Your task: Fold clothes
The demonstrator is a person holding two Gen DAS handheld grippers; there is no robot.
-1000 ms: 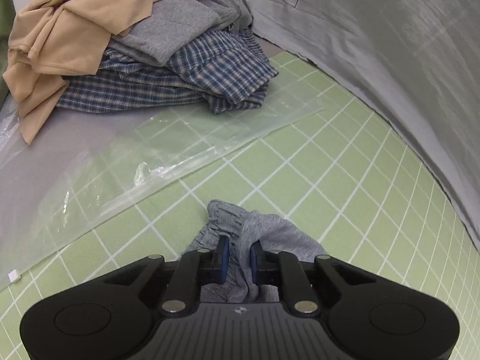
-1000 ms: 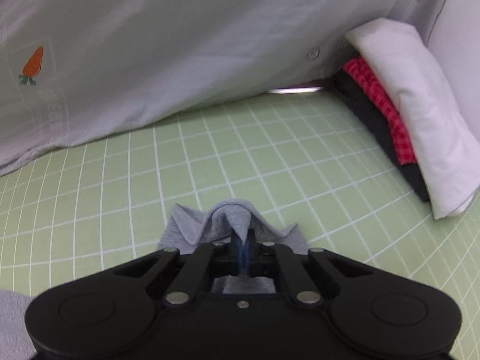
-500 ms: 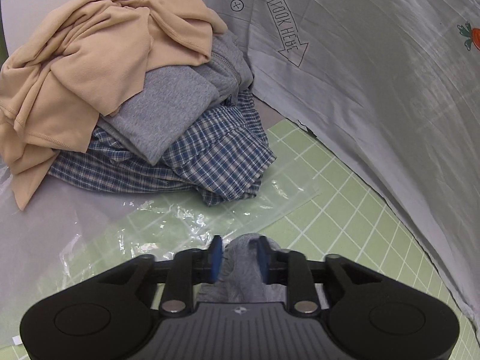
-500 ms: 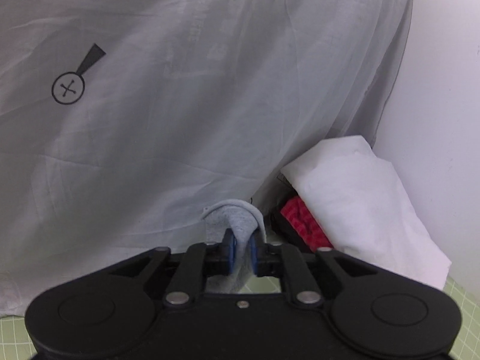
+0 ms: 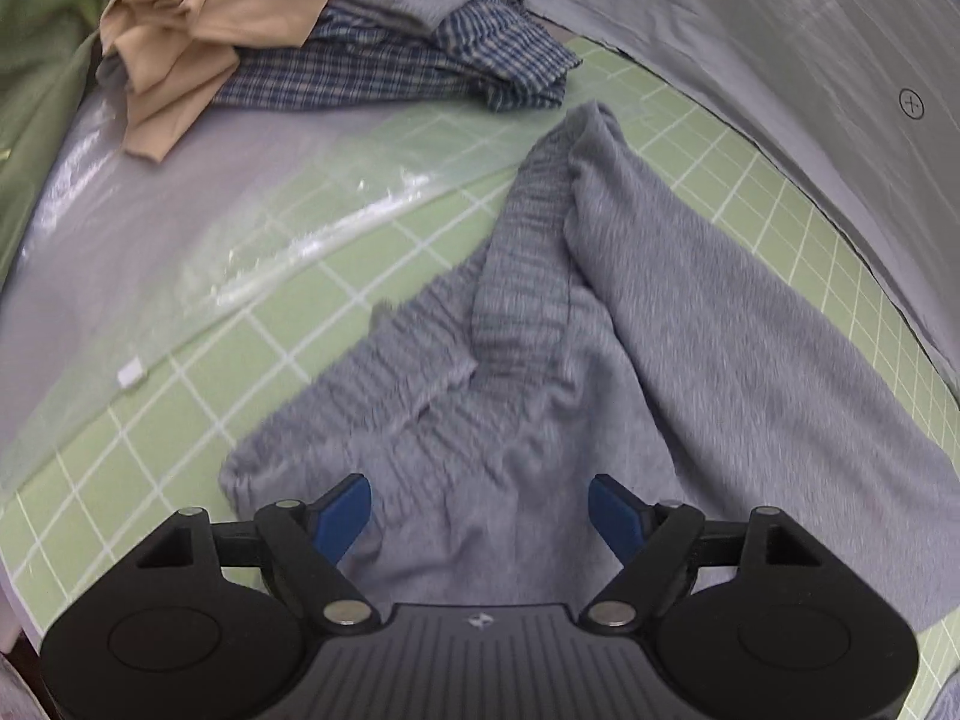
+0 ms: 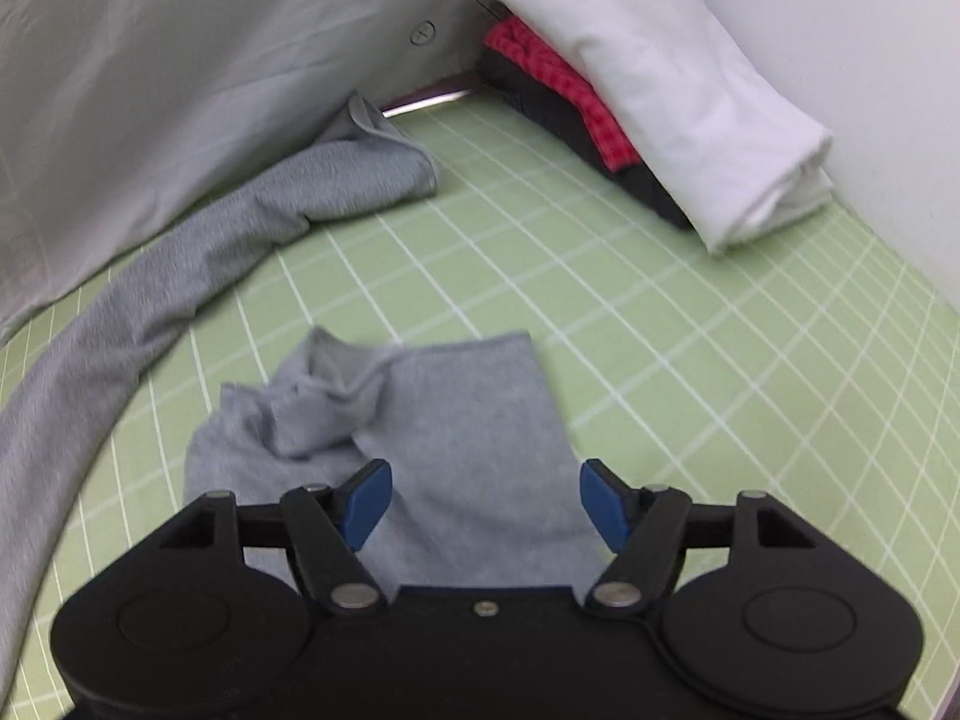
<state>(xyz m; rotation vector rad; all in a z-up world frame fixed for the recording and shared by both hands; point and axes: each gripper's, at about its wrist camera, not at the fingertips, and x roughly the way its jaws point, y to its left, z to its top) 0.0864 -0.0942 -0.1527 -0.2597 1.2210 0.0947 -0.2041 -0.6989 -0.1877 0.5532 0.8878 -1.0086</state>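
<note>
Grey knit trousers (image 5: 630, 360), lying loose and rumpled on green grid mat (image 6: 690, 360). Left gripper (image 5: 480, 516) over ribbed waistband, right gripper (image 6: 483, 501) over leg end; both jaws opening wide, cloth beneath, nothing pinched. Advice: smooth both legs flat before regripping

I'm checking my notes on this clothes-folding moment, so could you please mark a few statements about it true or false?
1. The grey pants lie on the green grid mat. True.
2. The left gripper is clamped on the waistband. False: its jaws are opening, the pads clear of the cloth.
3. A white folded garment tops the stack seen from the right wrist. True.
4. The right gripper holds a red cloth. False: it holds nothing; its jaws are opening over grey fabric.
5. The beige garment lies flat, folded. False: it is crumpled on a pile.
</note>
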